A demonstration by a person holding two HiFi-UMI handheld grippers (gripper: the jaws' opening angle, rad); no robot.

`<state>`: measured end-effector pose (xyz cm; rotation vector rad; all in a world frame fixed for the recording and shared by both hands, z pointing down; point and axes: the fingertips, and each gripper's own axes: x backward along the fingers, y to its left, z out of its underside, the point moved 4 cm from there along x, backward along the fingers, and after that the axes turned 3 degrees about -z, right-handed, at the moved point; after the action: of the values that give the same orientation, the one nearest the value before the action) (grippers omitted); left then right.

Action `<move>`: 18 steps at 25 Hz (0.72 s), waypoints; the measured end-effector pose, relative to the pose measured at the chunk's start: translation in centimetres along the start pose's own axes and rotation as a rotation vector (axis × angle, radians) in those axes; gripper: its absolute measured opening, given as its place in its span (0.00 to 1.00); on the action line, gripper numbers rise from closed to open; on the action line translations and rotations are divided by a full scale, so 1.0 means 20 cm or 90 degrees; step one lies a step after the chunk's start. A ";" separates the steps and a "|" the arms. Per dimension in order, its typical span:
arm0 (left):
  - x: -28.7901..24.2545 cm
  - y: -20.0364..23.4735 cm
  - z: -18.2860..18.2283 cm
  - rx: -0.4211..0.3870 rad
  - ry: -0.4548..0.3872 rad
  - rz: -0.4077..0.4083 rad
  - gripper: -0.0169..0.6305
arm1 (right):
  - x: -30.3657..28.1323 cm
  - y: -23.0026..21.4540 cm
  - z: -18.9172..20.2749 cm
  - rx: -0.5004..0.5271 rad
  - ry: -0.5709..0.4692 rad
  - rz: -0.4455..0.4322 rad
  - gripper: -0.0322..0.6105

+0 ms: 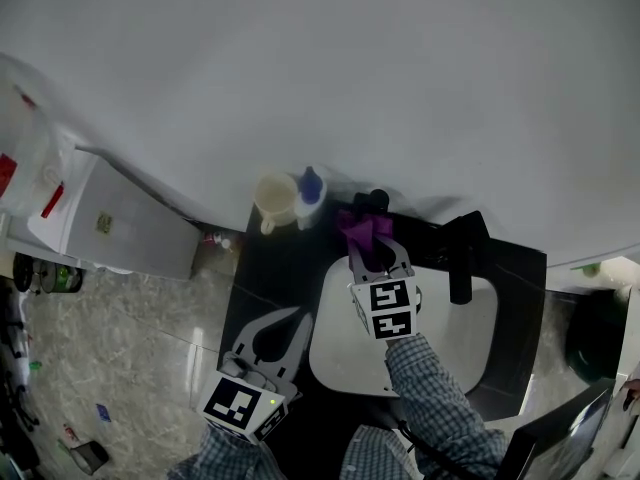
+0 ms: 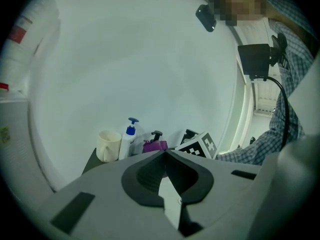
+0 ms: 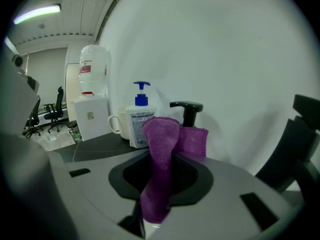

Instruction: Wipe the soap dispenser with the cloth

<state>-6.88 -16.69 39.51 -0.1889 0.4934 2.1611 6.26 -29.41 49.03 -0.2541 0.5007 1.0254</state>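
A black-pump soap dispenser (image 1: 377,201) (image 3: 187,111) stands at the back of the dark counter (image 1: 262,278), against the white wall. A purple cloth (image 1: 360,228) (image 3: 160,134) is draped over its front, below the pump head. My right gripper (image 1: 368,243) (image 3: 167,156) is shut on that cloth and holds it against the dispenser. My left gripper (image 1: 297,314) (image 2: 165,154) hovers lower left over the counter's front, jaws together with nothing between them. In the left gripper view the dispenser (image 2: 156,134) and cloth (image 2: 154,146) show far off.
A white bottle with a blue pump (image 1: 310,190) (image 3: 139,121) and a cream mug (image 1: 277,200) (image 3: 117,121) stand just left of the dispenser. A white sink basin (image 1: 450,338) lies under the right arm, with a black faucet (image 1: 462,258) at its right. A white cabinet (image 1: 130,218) stands left.
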 end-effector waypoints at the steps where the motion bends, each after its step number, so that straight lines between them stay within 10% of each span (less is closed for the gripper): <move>1: 0.00 0.00 0.00 0.000 0.002 -0.001 0.04 | -0.01 0.00 0.02 0.001 0.007 -0.003 0.19; 18: 0.05 -0.03 -0.05 -0.006 -0.019 0.012 0.04 | 0.17 0.04 -0.09 -0.046 -0.039 -0.008 0.19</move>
<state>-6.99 -16.05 38.22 -0.1565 0.4701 2.1817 6.48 -27.21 45.72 -0.2892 0.4071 1.0379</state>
